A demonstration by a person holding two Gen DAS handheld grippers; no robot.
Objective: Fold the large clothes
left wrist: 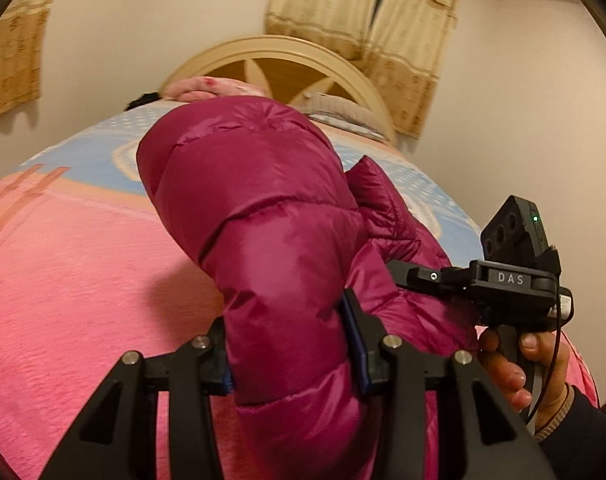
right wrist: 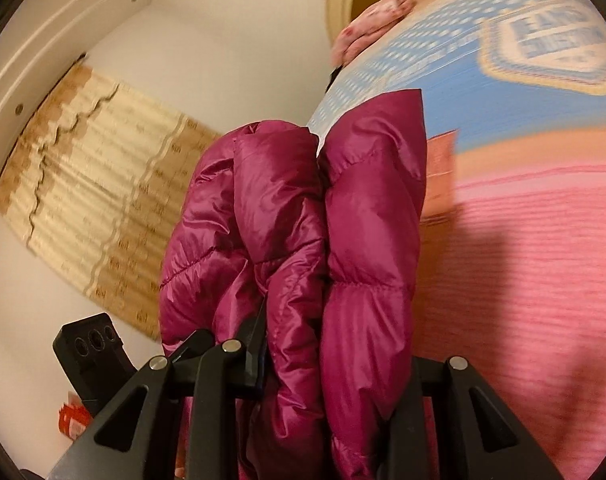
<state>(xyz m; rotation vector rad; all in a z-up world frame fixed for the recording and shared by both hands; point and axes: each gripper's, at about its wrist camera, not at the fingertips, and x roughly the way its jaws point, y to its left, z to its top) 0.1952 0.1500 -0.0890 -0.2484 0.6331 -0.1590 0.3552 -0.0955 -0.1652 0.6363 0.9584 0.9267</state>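
Jacket (left wrist: 263, 216), a puffy magenta quilted one, is bunched up and held above the bed (left wrist: 75, 280) by both grippers, its bulk rising in front of each wrist camera. From the left wrist view, the left gripper (left wrist: 291, 356) points forward and slightly upward across the bed, its two fingers clamped on a thick quilted fold that fills the gap between them; a blue pad lines the inner face of the right-side finger (left wrist: 359, 344). Just to the right, the right gripper (left wrist: 479, 280) comes in sideways, its body level and its tip buried in the jacket fabric, so from this view I cannot tell how its jaws stand. The person's right hand (left wrist: 519, 368) wraps the handle below it, with a dark sleeve at the wrist.

In the right wrist view the scene is rolled sideways. Here the right gripper (right wrist: 319, 364) pinches a bundle of jacket (right wrist: 303, 240) folds between its fingers, closed on the fabric, which stands up in two padded lobes. Part of the left gripper's body (right wrist: 91, 344) shows at lower left.

The bed carries a pink and blue patterned blanket (right wrist: 523, 260). A curved wooden headboard (left wrist: 279, 64), a pillow (left wrist: 207, 88) and beige curtains (left wrist: 367, 12) sit behind.
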